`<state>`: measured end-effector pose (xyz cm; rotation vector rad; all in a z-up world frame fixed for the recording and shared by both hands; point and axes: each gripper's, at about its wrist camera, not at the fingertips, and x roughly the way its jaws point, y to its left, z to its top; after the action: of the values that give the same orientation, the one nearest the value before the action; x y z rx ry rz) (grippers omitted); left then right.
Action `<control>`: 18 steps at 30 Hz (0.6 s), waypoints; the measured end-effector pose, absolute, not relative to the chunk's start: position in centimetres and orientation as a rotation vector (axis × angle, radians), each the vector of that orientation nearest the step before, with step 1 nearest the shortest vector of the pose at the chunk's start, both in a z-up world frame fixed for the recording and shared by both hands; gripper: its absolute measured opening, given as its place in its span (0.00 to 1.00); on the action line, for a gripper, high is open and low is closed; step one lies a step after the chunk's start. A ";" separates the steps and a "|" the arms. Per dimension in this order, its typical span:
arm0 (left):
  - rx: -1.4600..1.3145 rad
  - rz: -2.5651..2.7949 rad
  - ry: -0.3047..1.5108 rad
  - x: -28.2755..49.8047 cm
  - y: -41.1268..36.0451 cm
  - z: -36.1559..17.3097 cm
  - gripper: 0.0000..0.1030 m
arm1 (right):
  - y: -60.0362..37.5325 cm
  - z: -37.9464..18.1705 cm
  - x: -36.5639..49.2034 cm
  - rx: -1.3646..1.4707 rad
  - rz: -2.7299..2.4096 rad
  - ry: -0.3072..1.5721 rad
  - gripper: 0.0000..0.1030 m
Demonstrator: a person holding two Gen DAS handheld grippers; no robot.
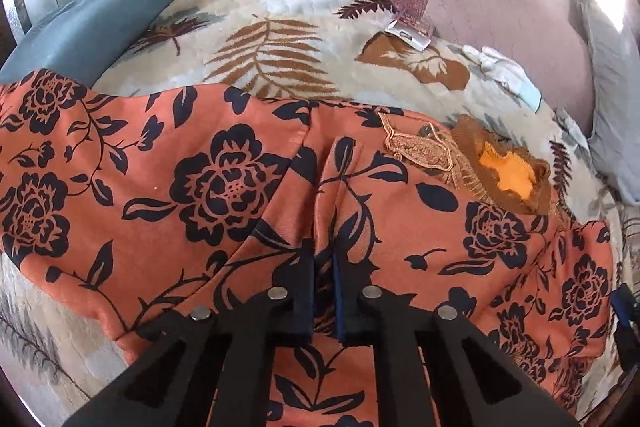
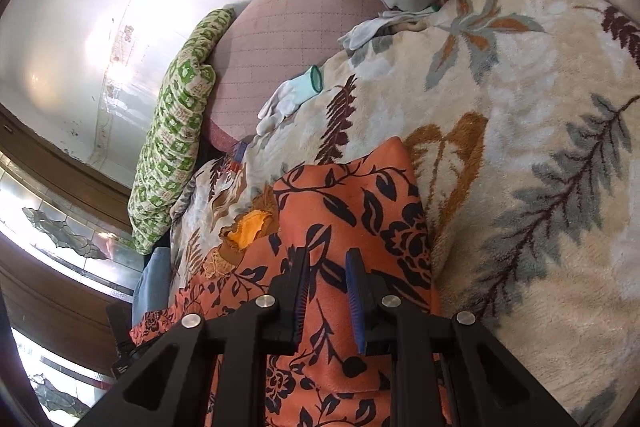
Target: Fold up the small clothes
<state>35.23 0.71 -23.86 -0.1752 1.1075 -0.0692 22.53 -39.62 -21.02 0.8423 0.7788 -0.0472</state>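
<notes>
Holding both claws over the bed, I report on the orange floral garment (image 1: 224,187), which lies spread on the leaf-patterned blanket (image 1: 280,39). Left claw (image 1: 324,259): jaws brought nearly together, with a raised pleat of the orange cloth pinched between the pads; a ridge of fabric runs up and away from the tips, which I take as evidence of a real grip. Right claw (image 2: 328,267): jaws narrow, a fold of the same garment (image 2: 360,203) rising between them; the pads appear to press on it, though a small gap shows at the tips.

Governing relation: the garment's long axis runs across the left wrist view, side to side, with the embroidered neckline (image 1: 500,167) to the right of the left claw's hold and slightly beyond it. The left claw sits near mid-length; the right claw holds near a corner edge. In my judgement the coming fold carries cloth across that long axis, and the left claw is better placed to lead. A white glove (image 1: 504,71) lies well apart, clear of the work.
</notes>
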 end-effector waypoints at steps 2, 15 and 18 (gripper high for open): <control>-0.181 -0.085 1.065 34.9 0.8 -22.9 0.05 | -39.8 -21.1 22.5 0.848 -0.055 0.774 0.20; -0.161 0.050 1.009 33.5 3.8 -20.6 0.06 | -40.7 -20.3 22.1 0.856 -0.078 0.697 0.20; -0.107 0.078 1.007 33.4 3.5 -20.7 0.06 | -39.7 -20.4 22.9 0.807 -0.052 0.725 0.20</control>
<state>33.37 3.49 -20.70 -0.1071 1.0070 0.0779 22.89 -39.67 -20.38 0.8071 0.7250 -0.0524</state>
